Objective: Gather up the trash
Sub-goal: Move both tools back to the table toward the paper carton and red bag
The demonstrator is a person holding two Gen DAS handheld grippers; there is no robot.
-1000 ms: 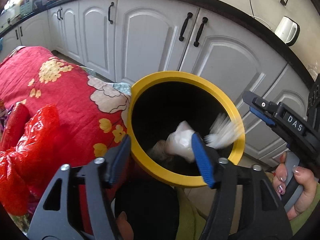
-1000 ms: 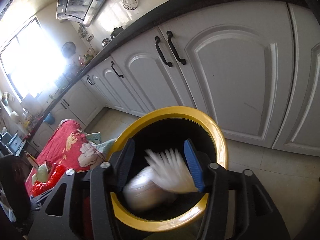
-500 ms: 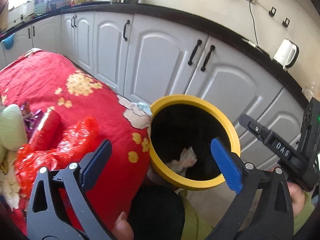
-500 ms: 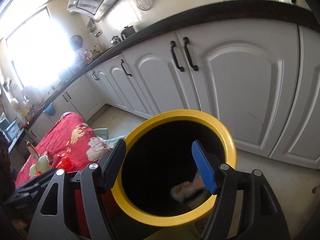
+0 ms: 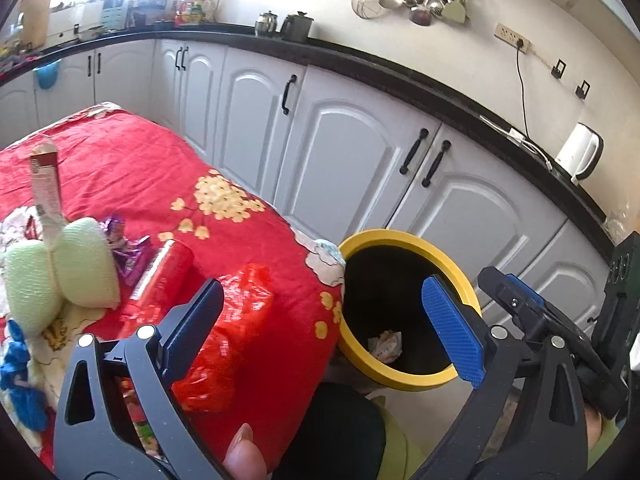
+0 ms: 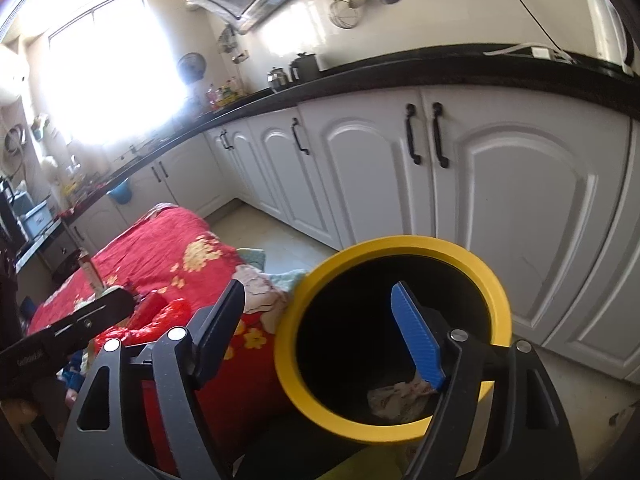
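Note:
A black bin with a yellow rim [image 5: 440, 252] [image 6: 496, 284] stands against the table's end, and crumpled white paper [image 5: 385, 345] [image 6: 396, 398] lies on its bottom. My left gripper [image 5: 326, 320] is wide open and empty, above the table edge beside the bin. My right gripper [image 6: 320, 328] hangs over the bin's mouth, its jaws opening with nothing between them. On the red flowered tablecloth [image 5: 132, 168] lie a crumpled red plastic bag [image 5: 236, 320], a red packet [image 5: 160, 276], a purple wrapper [image 5: 124, 244] and a pale green foam piece [image 5: 68, 268].
White cabinets [image 5: 340, 148] under a black counter run behind the bin. A white kettle [image 5: 580, 156] stands on the counter at right. A person's fingertip [image 5: 244, 456] shows at the bottom of the left wrist view. A blue object [image 5: 20, 372] lies at the table's left edge.
Both grippers let go of white paper over the bin, and it fell to the bottom. Both have opened, risen and pulled back; the left view has swung toward the table.

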